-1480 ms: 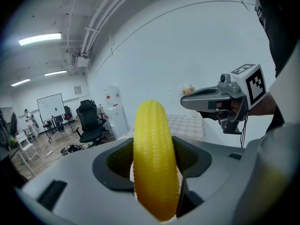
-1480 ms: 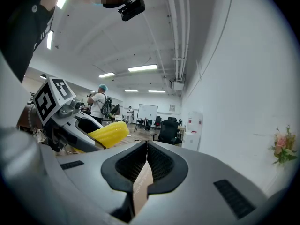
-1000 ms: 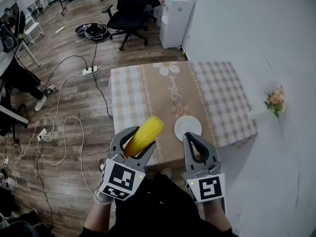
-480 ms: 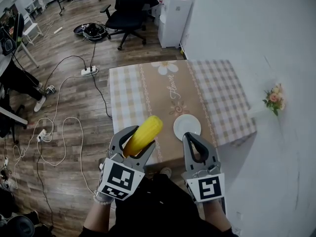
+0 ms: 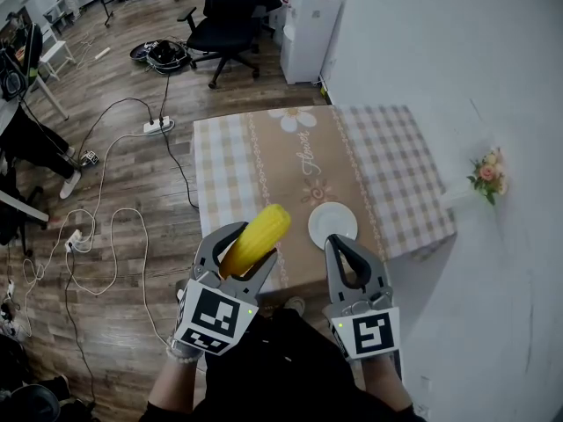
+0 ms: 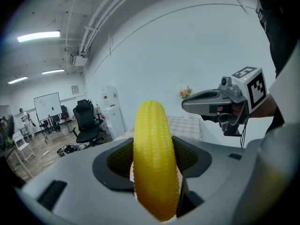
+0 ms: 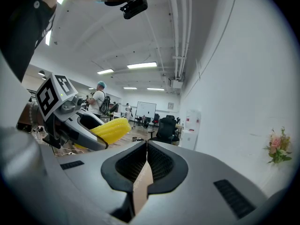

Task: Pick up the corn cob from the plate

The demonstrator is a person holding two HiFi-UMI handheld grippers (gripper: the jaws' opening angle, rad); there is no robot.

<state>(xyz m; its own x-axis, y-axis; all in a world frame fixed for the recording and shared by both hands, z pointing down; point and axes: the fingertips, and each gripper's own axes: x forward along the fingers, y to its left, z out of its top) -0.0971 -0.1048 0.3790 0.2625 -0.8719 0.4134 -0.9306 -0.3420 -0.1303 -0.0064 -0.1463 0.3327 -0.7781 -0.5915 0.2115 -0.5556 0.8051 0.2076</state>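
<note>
Well, the corn cob (image 6: 154, 158) is off the plate (image 5: 333, 225) and pinched between the 2 fingers of my left gripper (image 5: 248, 251). It stands lengthwise along them, its lower end down in the throat and most of its length reaching out past the fingertips. The plate lies bare on the table (image 5: 264, 165), ahead of the fingertips and off to their right, well apart from the cob. My right gripper (image 7: 146, 156) has its 2 fingers pressed together on nothing, just beside the left one.

I judge the lift done, so what worries me is the hold. The pads bite only the rear part of the cob, and the long front end acts as a lever: a quick tilt or a jolt could swing it down between the fingers or let it slide forward. The kernels look smooth and rounded, so little grip is to be had. The fingers hang by the table's near edge, so a dropped cob may land on the floor (image 5: 132, 192). Squeezing harder could dent it, though I cannot tell how soft it is.
</note>
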